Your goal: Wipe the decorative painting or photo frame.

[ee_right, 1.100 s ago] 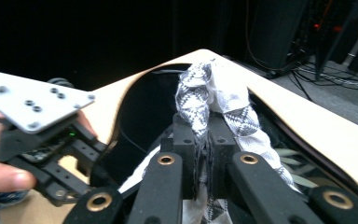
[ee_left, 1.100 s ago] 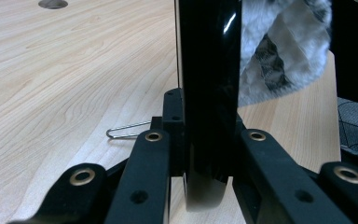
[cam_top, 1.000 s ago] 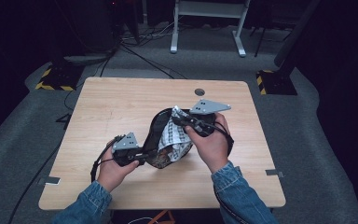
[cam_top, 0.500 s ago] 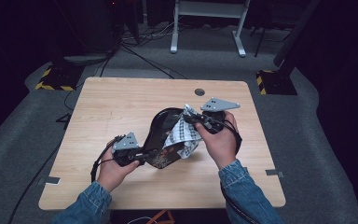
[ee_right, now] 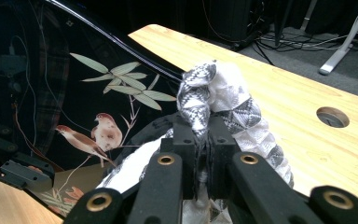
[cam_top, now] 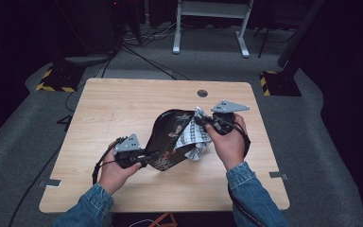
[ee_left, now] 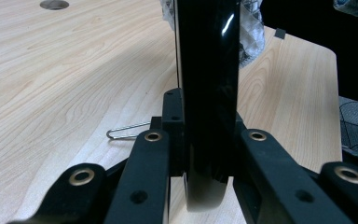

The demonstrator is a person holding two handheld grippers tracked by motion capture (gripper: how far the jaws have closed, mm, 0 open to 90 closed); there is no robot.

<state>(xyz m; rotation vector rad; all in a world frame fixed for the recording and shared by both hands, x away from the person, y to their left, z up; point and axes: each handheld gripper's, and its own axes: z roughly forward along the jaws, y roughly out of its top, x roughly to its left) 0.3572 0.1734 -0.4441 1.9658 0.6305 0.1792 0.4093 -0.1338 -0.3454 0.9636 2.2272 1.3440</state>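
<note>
Black lacquer tray held on edge, cloth against its painted face.

My left gripper [cam_top: 144,156] is clamped on the tray's [cam_top: 170,135] near rim, holding it tilted up over the middle of the bench [cam_top: 123,104]. My right gripper [cam_top: 203,124] is closed tight on a bunched black-and-white patterned cloth [cam_top: 194,137], which lies against the tray's bird-and-leaf painting [ee_right: 98,133].

Left gripper [cam_top: 144,155] low and near, jaws clamped; right gripper [cam_top: 199,121] raised farther out, jaws pinched tight, both forearms angled inward.
</note>
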